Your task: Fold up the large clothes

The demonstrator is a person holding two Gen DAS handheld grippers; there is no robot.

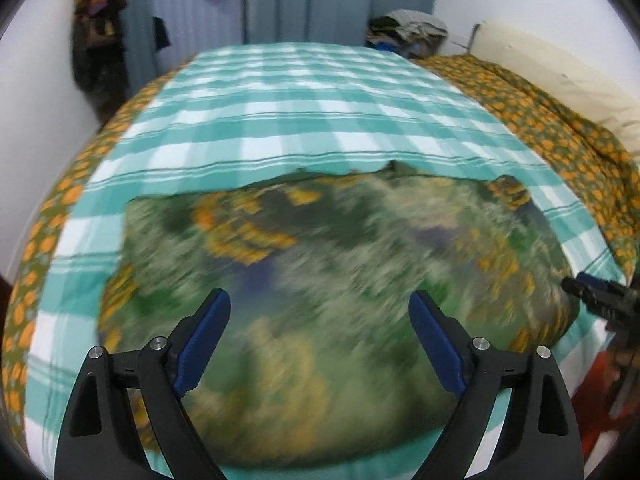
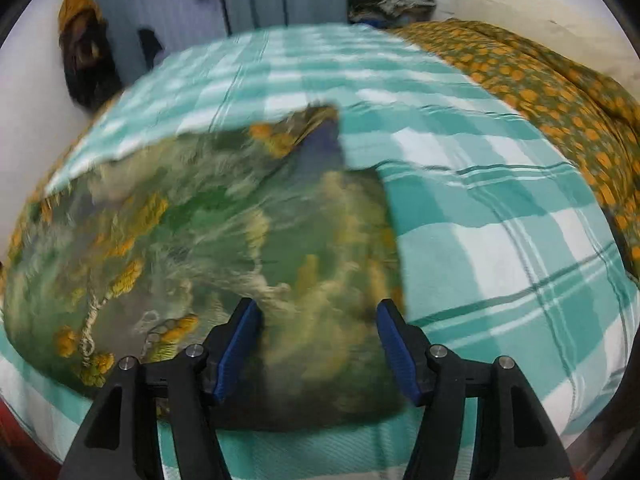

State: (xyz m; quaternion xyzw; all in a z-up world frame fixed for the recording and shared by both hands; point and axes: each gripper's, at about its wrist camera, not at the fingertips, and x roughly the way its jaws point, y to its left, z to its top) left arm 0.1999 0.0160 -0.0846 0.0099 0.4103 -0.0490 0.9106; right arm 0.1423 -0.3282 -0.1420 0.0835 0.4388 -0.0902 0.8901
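Green patterned garment [image 1: 320,280], with orange and yellow motifs, lies folded on a teal-and-white checked sheet [image 1: 304,96] that covers the bed; motion blur smears its print. At far left a dark bundle of clothes [image 1: 96,40] hangs by the wall. The left gripper [image 1: 319,312] hovers above the garment with its blue pads spread wide and nothing between them. The right gripper [image 2: 319,320] sits over the garment's right edge, its pads apart, cloth below them; whether they press it I cannot tell. To the right an orange-dotted cover [image 1: 560,128] lies bunched beside the sheet.
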